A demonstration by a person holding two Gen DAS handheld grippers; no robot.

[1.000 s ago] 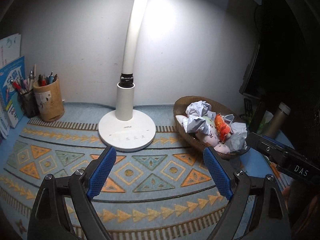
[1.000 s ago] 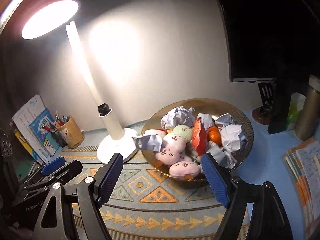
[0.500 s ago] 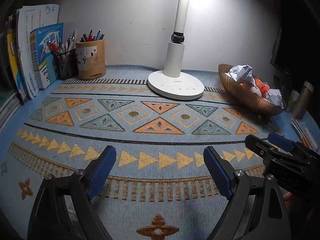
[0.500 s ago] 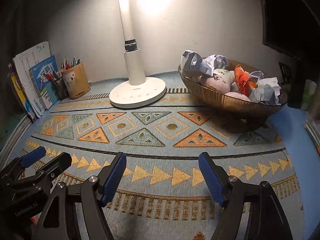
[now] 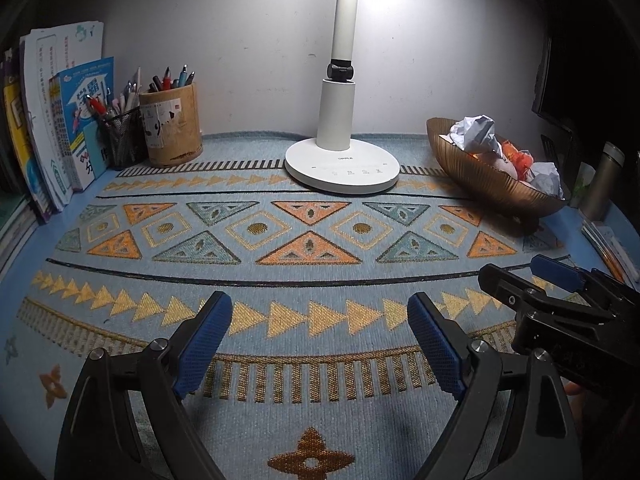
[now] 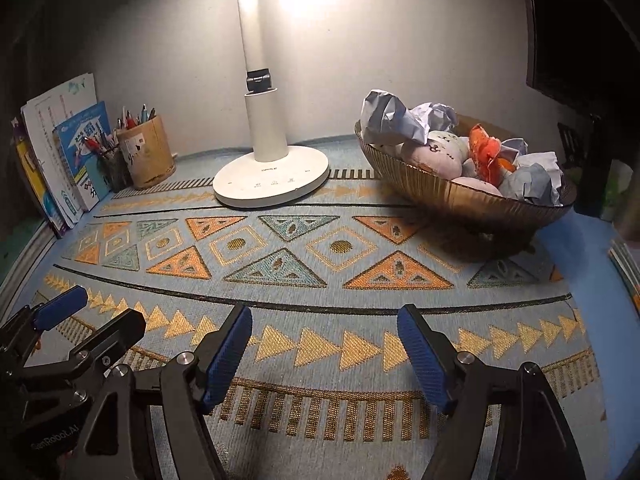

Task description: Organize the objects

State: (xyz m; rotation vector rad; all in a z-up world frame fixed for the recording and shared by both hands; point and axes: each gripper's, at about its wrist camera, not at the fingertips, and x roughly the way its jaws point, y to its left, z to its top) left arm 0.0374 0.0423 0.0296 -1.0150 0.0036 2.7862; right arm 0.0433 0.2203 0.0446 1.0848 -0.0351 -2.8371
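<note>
Copper-coloured and ribbed, the bowl [image 6: 460, 194] sits at the far right corner of the patterned mat [image 6: 320, 280], heaped with crumpled paper balls [image 6: 394, 120] and plush toys [image 6: 434, 156] — ahead and to the right of both claws. Right gripper [image 6: 325, 350] hovers low over the mat's near edge, jaws apart and empty; left gripper [image 5: 320, 340] is likewise spread and empty. By my reckoning the right one is nearer — the bowl's long rim runs across its line of reach.
</note>
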